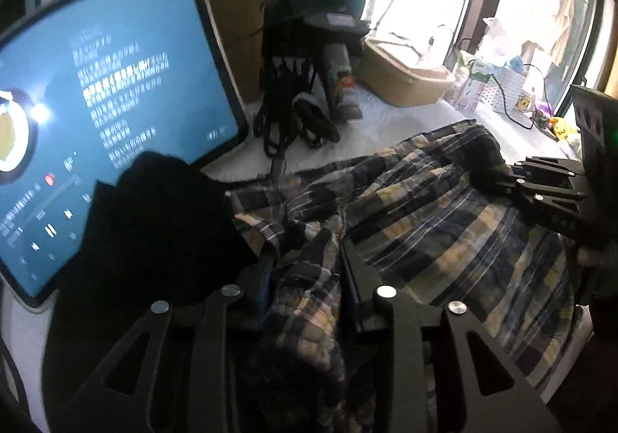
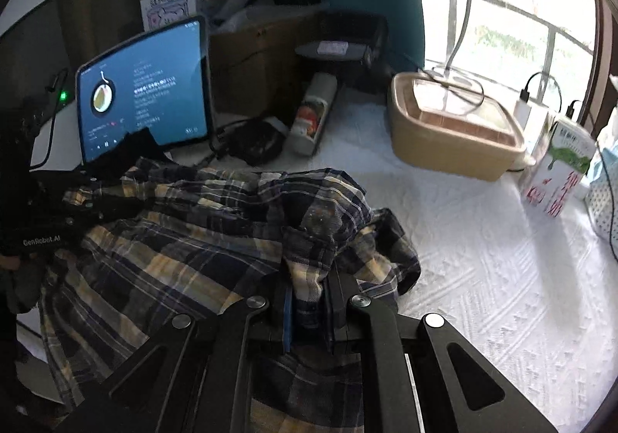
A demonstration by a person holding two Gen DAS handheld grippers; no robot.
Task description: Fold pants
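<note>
The plaid pants [image 1: 425, 201] lie crumpled on a white quilted surface [image 2: 483, 259]. In the left wrist view, my left gripper [image 1: 305, 259] is low over their near left edge. Its jaws stand apart, and a loose bunch of the cloth lies between them. My right gripper [image 2: 309, 278] is shut on a pinched fold at the right edge of the pants [image 2: 193, 240]. Each gripper also shows in the other's view: the right gripper [image 1: 483, 174] at the far right on the fabric, the left gripper [image 2: 89, 201] at the far left over it.
A lit tablet [image 2: 154, 93] stands at the back left with a black cloth [image 1: 154, 220] in front of it. Behind the pants are tangled black cables [image 1: 293, 124], a lying bottle [image 2: 313, 116], a beige tub [image 2: 452, 131] and a milk carton [image 2: 560, 174] near the window.
</note>
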